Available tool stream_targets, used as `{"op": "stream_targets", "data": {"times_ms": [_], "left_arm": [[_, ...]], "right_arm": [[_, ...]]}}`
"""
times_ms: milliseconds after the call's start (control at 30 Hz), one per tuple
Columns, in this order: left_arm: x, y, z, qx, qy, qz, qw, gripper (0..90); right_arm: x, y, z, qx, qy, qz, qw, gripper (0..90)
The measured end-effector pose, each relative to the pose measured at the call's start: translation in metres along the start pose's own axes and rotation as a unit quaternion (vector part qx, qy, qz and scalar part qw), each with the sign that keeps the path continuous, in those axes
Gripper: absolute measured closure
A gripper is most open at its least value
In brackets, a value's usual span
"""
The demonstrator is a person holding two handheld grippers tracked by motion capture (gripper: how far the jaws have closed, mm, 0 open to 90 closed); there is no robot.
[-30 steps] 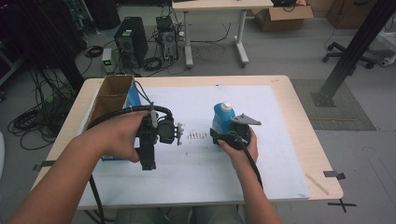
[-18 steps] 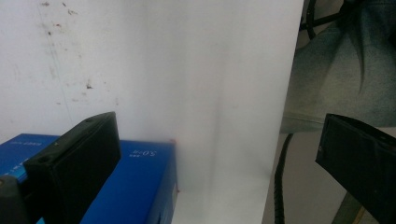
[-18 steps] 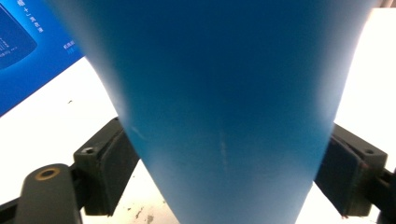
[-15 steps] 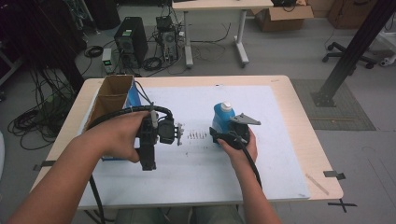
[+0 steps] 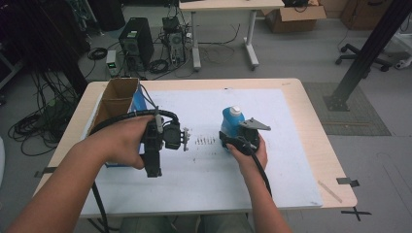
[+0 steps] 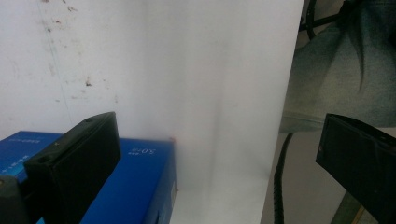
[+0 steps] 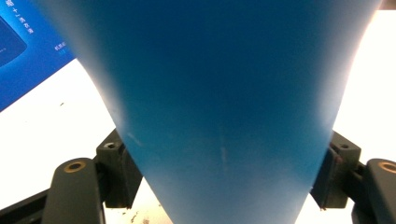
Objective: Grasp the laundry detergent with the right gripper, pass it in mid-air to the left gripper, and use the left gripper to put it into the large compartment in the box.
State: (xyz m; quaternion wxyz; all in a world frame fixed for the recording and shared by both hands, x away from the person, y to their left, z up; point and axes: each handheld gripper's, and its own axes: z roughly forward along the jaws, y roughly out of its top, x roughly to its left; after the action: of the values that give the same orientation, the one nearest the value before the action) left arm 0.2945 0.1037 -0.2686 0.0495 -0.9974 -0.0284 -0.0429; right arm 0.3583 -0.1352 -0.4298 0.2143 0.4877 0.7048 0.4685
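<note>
So far: bottle reached, not lifted — carrying and setting down are left, I judge.
Right gripper: jaws have just been closing, now clamped on the blue bottle's sides.
Bottle: upright mid-tabletop.
Left gripper: jaws wide apart, empty — near the blue box.
Count: one bottle, one blue box, one cardboard box at the left edge, two grippers.

blue bottle: top, base cut off | blue box: partly behind jaw
</note>
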Motion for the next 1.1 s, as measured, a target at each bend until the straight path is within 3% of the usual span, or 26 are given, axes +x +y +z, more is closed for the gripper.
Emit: {"op": "stream_targets", "data": {"times_ms": [433,633,867,1100], "left_arm": [[-0.0002,-0.0020,0.0008,-0.003,0.000,-0.001,1.0000,0.2],[-0.0003,-0.0029,0.0009,-0.002,0.000,-0.002,1.0000,0.2],[-0.0011,-0.0012,0.0003,-0.001,0.000,0.000,1.0000,0.2],[-0.0015,-0.0007,-0.0021,-0.002,0.002,-0.001,1.0000,0.2]], "right_arm": [[0.0010,0.0000,0.0011,-0.003,-0.010,-0.005,0.9999,32.0],[0.0019,-0.0002,0.0019,-0.007,-0.026,-0.015,0.9995,39.6],[0.0064,-0.0012,0.0020,-0.014,-0.043,-0.048,0.9978,43.9],[0.0064,-0.0005,0.0015,-0.013,-0.040,-0.058,0.9975,45.4]]}}
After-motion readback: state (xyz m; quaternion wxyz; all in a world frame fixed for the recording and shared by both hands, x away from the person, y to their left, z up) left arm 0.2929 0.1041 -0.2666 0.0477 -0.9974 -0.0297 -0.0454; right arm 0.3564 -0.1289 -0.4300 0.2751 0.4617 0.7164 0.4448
